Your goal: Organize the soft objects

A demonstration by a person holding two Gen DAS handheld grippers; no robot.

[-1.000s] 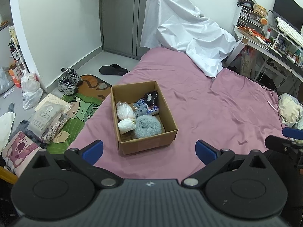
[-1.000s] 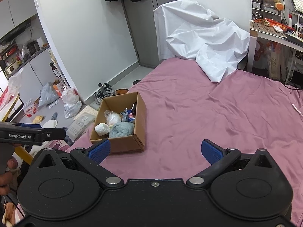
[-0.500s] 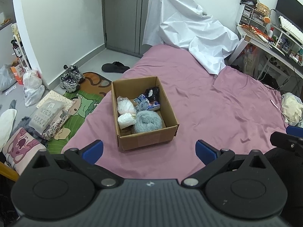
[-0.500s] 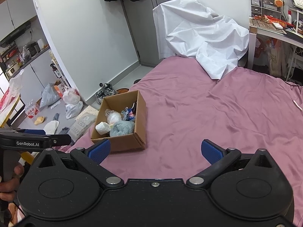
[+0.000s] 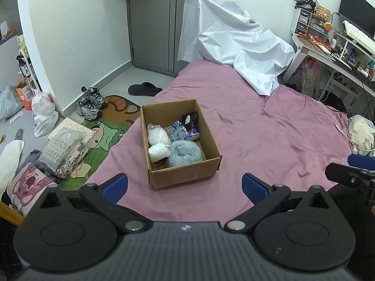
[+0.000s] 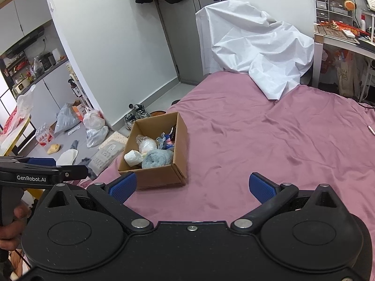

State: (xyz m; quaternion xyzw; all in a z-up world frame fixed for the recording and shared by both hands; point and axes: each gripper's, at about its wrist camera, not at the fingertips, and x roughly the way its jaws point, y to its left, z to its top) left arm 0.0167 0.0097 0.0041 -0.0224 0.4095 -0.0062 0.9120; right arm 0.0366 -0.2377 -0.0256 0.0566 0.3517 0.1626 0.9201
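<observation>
we hold both grippers above the near edge of the bed (image 5: 269, 126), neither one touching anything. the left gripper (image 5: 185, 185) has its blue pads spread wide apart with nothing between them, and the right gripper (image 6: 192, 186) stands the same way, pads wide and empty. in the right wrist view the left gripper shows from the side at the far left, with a hand (image 6: 11, 224) wrapped around its handle.

the cardboard box (image 5: 182, 175) sits open on the pink sheet near the bed's left edge, just ahead of the left gripper and a little to the left of the right one (image 6: 161, 178). the soft things lie inside it: a rolled blue-grey fluffy towel (image 5: 185, 152) in the near right corner, a white wad (image 5: 159, 152) touching it on the left, a clear plastic bag of white stuff (image 5: 156, 134) behind that, a small blue patterned piece (image 5: 178, 134) in the middle, and a black item (image 5: 189, 120) toward the far right wall.

a crumpled white sheet (image 5: 234, 46) is draped over the head of the bed. on the floor beside the bed lie a cartoon rug (image 5: 105, 133), a pair of sneakers (image 5: 91, 103) and a black slipper (image 5: 144, 89).
</observation>
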